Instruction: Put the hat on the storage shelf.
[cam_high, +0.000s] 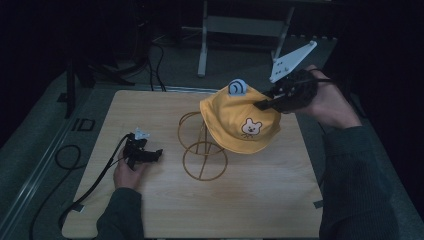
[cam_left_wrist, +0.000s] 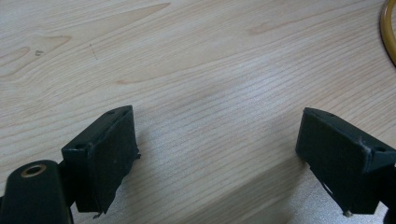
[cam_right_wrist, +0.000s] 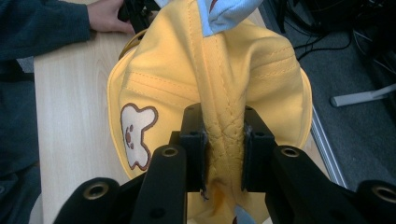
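Note:
A yellow cloth hat (cam_high: 241, 120) with a bear patch and a blue ear hangs over a gold wire stand (cam_high: 202, 150) near the table's middle. My right gripper (cam_high: 265, 103) comes in from the right and is shut on a pinched fold of the hat's crown (cam_right_wrist: 225, 144); the bear patch (cam_right_wrist: 135, 135) faces left in the right gripper view. My left gripper (cam_high: 150, 154) rests low on the table at the left, well apart from the stand. Its jaws stand wide open over bare wood (cam_left_wrist: 215, 140) with nothing between them.
The light wooden table (cam_high: 165, 210) has free room in front and at the left. A black cable (cam_high: 95, 182) trails from the left gripper off the table's left edge. A curved bit of the gold stand base (cam_left_wrist: 388, 28) lies at the far right of the left gripper view.

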